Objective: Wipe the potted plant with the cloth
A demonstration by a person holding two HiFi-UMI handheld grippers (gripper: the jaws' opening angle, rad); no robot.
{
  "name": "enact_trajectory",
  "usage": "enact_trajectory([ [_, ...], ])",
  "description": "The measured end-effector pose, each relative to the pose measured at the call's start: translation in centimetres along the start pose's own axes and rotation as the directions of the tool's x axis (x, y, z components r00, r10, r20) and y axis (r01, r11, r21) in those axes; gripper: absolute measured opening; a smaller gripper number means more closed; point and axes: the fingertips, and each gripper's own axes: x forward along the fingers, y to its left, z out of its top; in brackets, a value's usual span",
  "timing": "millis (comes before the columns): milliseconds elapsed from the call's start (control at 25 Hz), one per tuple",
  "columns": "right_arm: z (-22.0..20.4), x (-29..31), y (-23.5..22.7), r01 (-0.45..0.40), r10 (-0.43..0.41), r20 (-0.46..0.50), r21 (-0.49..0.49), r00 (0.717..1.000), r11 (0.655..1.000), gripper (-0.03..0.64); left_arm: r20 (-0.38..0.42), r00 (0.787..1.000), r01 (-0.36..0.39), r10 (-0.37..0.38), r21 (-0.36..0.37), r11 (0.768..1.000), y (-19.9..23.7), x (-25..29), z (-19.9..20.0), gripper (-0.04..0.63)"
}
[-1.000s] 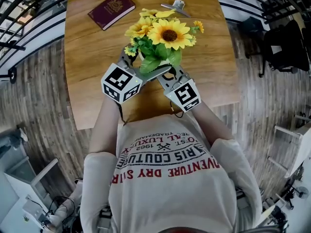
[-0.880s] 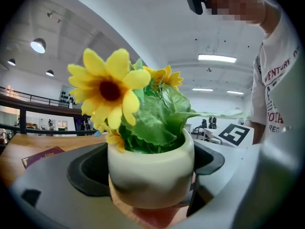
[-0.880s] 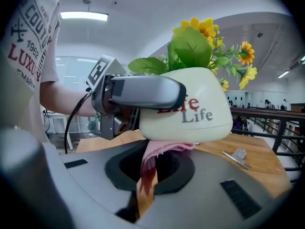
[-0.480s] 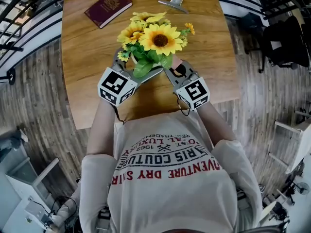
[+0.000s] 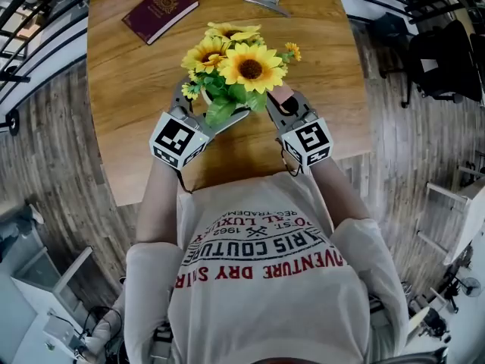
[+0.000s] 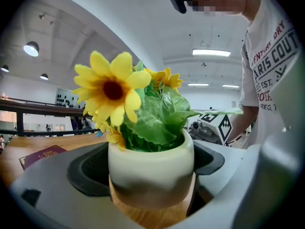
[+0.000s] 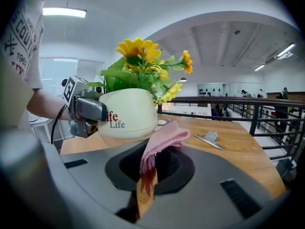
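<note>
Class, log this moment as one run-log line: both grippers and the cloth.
left gripper: shut on pot | right gripper: shut on cloth | cloth: pink, beside pot, contact unclear

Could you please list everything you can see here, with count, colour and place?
table: one, light wood, under everything
potted plant: one, cream pot with yellow sunflowers and green leaves, near edge of the table, between the left gripper's jaws
cloth: one, pink, in the right gripper, beside the pot
booklet: one, dark red, far left of the table
metal clip: one, silver, far edge of the table
left gripper: one, grey with a black-and-white marker cube, closed on the pot
right gripper: one, grey with a marker cube, closed on the cloth
person's T-shirt: one, white with red and dark print, bottom of the head view
</note>
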Motion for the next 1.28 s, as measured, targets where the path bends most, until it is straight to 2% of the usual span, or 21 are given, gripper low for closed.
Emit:
enact_trajectory([
  [200, -1.7, -0.6, -2.0, 0.055, -0.054, -0.059, 0.016, 0.997, 0.998, 0.037, 0.018, 1.0, -0.023, 0.024, -0.007, 1.0, 0.2, 0.5, -1.3, 0.506],
  [480, -4.6, -2.1, -6.8, 0.133, -0.129, -0.116, 0.034, 0.985, 0.99, 0.037, -0.014, 1.0, 0.014, -0.013, 0.053, 0.998, -0.6, 3.6, -5.7, 0.506],
  [720, -9.0, -4.3, -11.2, 0.216, -0.202, -0.161, 0.074, 0.966, 0.974, 0.037, -0.053, 0.997, 0.054, -0.051, 0.062, 0.997, -3.3, 7.9, -10.7, 0.506],
  [960, -10.0, -3.4, -12.4, 0.276, -0.259, -0.19, 0.071, 0.947, 0.959, 0.037, -0.101, 0.989, 0.113, -0.104, 0.084, 0.99, -3.4, 8.3, -12.7, 0.506],
  [1080, -10.3, -2.9, -13.1, 0.291, -0.275, -0.193, 0.06, 0.942, 0.955, 0.037, -0.15, 0.98, 0.149, -0.132, 0.103, 0.983, -3.6, 8.3, -13.9, 0.506],
  [1280, -10.2, -1.8, -12.6, 0.281, -0.264, -0.197, 0.063, 0.944, 0.958, 0.037, -0.188, 0.968, 0.187, -0.165, 0.106, 0.977, -3.4, 7.5, -14.7, 0.506],
])
